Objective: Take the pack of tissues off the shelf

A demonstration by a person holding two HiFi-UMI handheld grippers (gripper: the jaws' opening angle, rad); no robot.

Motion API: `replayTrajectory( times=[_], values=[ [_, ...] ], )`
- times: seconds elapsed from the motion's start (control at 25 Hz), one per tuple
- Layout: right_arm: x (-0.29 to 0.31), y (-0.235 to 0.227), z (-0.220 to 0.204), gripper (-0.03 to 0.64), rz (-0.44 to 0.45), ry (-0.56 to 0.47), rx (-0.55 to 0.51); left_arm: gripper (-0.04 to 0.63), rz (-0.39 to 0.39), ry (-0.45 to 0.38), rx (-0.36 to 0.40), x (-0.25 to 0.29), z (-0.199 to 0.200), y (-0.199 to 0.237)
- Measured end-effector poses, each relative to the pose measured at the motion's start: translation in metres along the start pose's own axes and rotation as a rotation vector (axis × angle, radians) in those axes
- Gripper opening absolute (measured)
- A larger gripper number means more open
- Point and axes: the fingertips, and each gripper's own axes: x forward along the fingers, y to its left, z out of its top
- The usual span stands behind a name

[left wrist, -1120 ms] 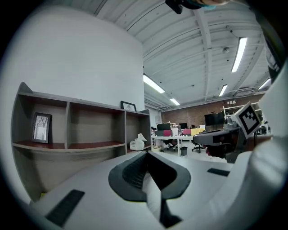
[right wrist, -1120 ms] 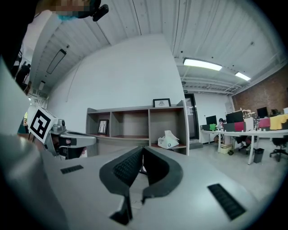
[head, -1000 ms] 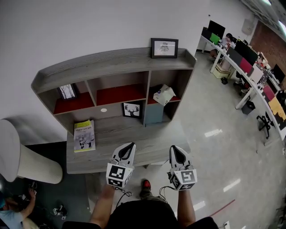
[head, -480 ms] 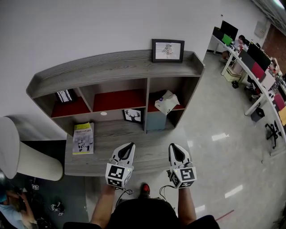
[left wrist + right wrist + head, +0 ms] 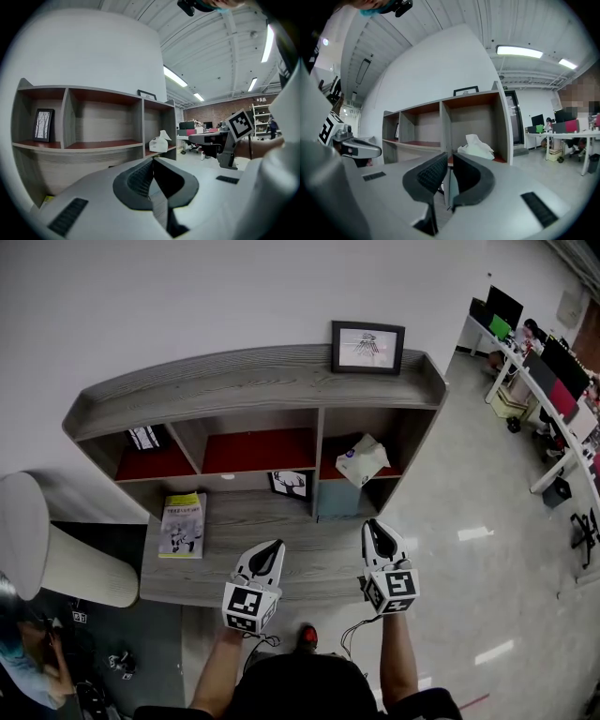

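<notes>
Approach step. Pack of tissues (image 5: 364,461) sits untouched in the shelf's (image 5: 253,381) far right compartment. Your right gripper (image 5: 379,538) is empty, jaws barely parted and opening. Your left gripper (image 5: 269,554) is closed, empty. Next: widen the right jaws and reach in.

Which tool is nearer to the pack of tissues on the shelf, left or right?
Right. The right tool, jaws opening with nothing between them, is directly in front of the pack of tissues; the left tool is farther off, to its left.
</notes>
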Motion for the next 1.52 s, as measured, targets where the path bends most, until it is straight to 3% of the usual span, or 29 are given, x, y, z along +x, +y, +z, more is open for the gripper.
replayTrajectory(
  times=[0.12, 0.6, 0.92, 1.04, 1.16, 1.52],
  values=[
    [0.021, -0.011, -0.005, 0.137, 0.025, 0.011, 0.022, 0.008, 0.022, 0.005, -0.007, 0.001, 0.0, 0.004],
    [0.103, -0.048, -0.02, 0.155, 0.0, 0.052, 0.0, 0.008, 0.077, 0.041, -0.02, 0.004, -0.005, 0.016],
    [0.124, -0.056, -0.038, 0.155, -0.01, 0.098, 0.009, 0.008, 0.09, 0.058, -0.017, 0.013, -0.003, 0.021],
    [0.126, -0.058, -0.042, 0.148, -0.005, 0.111, 0.009, 0.008, 0.09, 0.066, -0.016, 0.015, -0.004, 0.023],
    [0.126, -0.06, -0.041, 0.057, -0.014, 0.108, -0.004, 0.008, 0.089, 0.073, -0.015, 0.017, -0.006, 0.024],
    [0.124, -0.06, -0.04, 0.031, -0.026, 0.114, -0.014, 0.008, 0.094, 0.071, -0.022, 0.012, -0.007, 0.029]
  ],
)
